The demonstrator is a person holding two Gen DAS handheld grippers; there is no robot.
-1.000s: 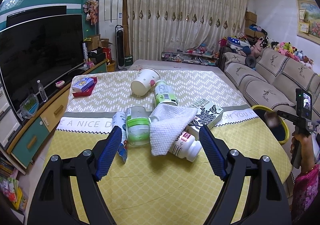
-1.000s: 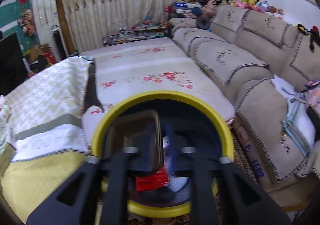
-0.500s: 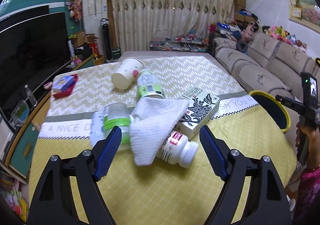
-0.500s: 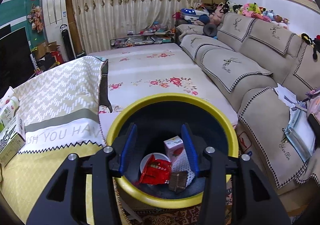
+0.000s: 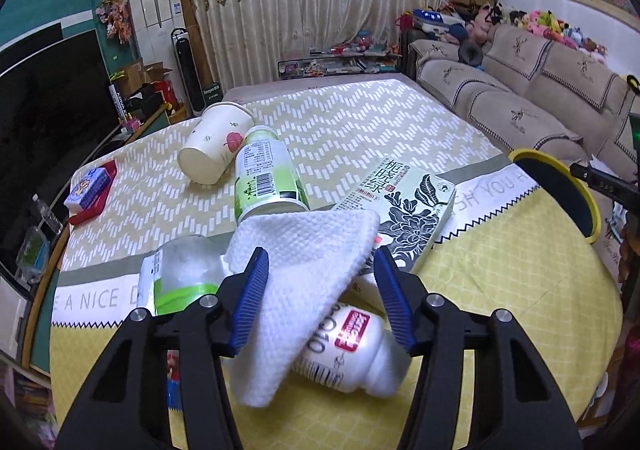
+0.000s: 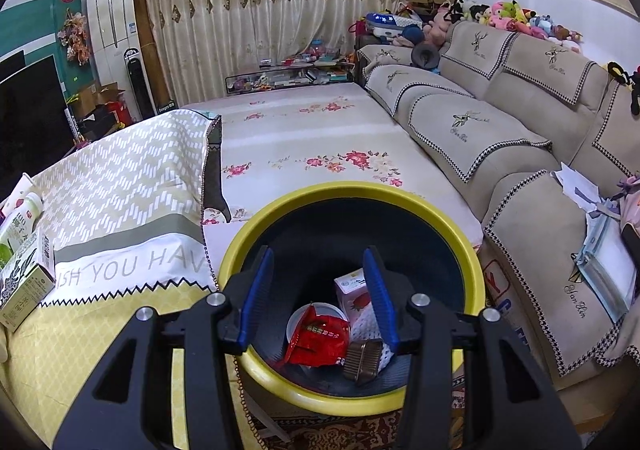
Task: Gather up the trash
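While spread wide on both sides of white cloth (image 5: 308,270), left gripper (image 5: 322,290); right gripper (image 6: 318,296) parted and empty above yellow-rimmed bin (image 6: 452,234).

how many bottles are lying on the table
3. A green-label bottle lies beside the paper cup, a clear one left of the white cloth, and a white one partly under that cloth. More may be hidden beneath it.
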